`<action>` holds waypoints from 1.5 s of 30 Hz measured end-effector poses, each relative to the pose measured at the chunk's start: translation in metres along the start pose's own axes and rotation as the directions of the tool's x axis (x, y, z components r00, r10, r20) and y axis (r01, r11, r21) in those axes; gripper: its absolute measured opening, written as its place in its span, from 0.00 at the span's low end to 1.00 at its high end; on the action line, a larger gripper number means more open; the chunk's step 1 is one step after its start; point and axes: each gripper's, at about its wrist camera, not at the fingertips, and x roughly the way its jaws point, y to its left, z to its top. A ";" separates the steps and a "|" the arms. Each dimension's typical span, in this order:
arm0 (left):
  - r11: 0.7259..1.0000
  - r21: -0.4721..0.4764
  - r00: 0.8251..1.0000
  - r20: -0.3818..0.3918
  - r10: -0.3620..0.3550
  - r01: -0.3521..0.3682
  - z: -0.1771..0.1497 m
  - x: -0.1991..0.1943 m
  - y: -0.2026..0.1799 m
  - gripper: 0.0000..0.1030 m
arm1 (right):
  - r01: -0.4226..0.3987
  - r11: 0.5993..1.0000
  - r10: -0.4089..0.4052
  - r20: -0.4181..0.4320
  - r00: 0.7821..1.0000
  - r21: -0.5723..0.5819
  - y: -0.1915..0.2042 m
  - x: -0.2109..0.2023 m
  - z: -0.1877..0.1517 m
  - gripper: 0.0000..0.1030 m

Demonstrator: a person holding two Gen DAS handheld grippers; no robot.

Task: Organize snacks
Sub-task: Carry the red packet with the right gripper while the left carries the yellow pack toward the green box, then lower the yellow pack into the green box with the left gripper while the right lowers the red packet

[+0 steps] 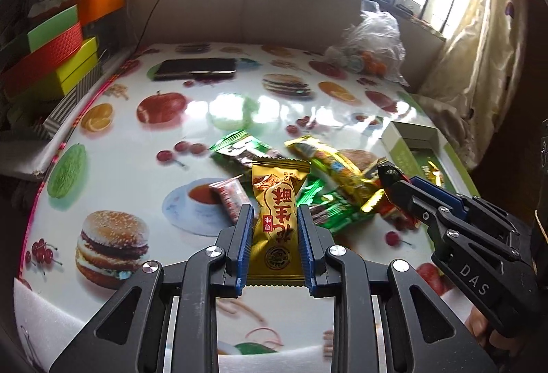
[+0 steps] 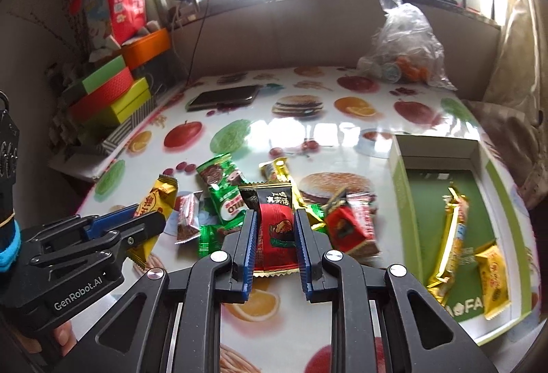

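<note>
Now the left gripper (image 1: pixel 274 232) is holding a gold peanut candy packet (image 1: pixel 277 222) between its two blue fingers (image 1: pixel 244 243), which are pressing on both long edges of the wrapper. The packet is hanging above the tabletop (image 1: pixel 137 167), and its long axis is running along the fingers, with one crimped end pointing away from the camera and the other toward it.

Likewise, the right gripper (image 2: pixel 275 243) is gripping a red and black snack packet (image 2: pixel 274 229) between narrow fingers (image 2: pixel 301 246); its black end is pointing forward, away from the camera, and its long axis is also lying along the fingers.

Below both, a heap of green, gold and red snack packets (image 2: pixel 222 198) is lying on the fruit-printed tabletop. To the right, a green cardboard box (image 2: pixel 404 188) is standing open, with a long gold bar (image 2: pixel 452 239) and a small yellow packet (image 2: pixel 493 280) inside. Farther back, a dark phone (image 2: pixel 222 97) and a clear plastic bag (image 2: pixel 407 40) are resting.
</note>
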 end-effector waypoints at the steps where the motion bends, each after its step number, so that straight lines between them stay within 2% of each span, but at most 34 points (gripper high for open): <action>1: 1.000 0.005 1.000 0.000 -0.005 0.005 0.001 -0.001 -0.003 0.25 | 0.002 1.000 -0.002 0.004 1.000 0.007 -0.002 -0.003 0.000 0.20; 10: 0.997 0.057 0.998 0.004 -0.055 0.054 0.004 -0.005 -0.033 0.25 | 0.044 0.998 -0.046 0.043 0.998 0.050 -0.024 -0.030 -0.003 0.20; 18: 0.982 0.115 0.989 -0.010 -0.149 0.149 0.012 0.002 -0.074 0.25 | 0.126 0.986 -0.133 0.062 0.989 0.113 -0.059 -0.053 -0.012 0.20; 34: 0.948 0.194 0.967 -0.075 -0.242 0.252 0.019 0.026 -0.138 0.26 | 0.236 0.949 -0.250 0.042 0.967 0.209 -0.119 -0.073 -0.025 0.20; 38: 0.938 0.185 0.956 -0.100 -0.277 0.292 0.023 0.037 -0.154 0.26 | 0.267 0.934 -0.281 0.027 0.959 0.236 -0.134 -0.073 -0.030 0.20; 45: 0.929 0.205 0.949 -0.133 -0.286 0.308 0.022 0.056 -0.179 0.26 | 0.309 0.914 -0.319 -0.004 0.948 0.264 -0.158 -0.066 -0.037 0.20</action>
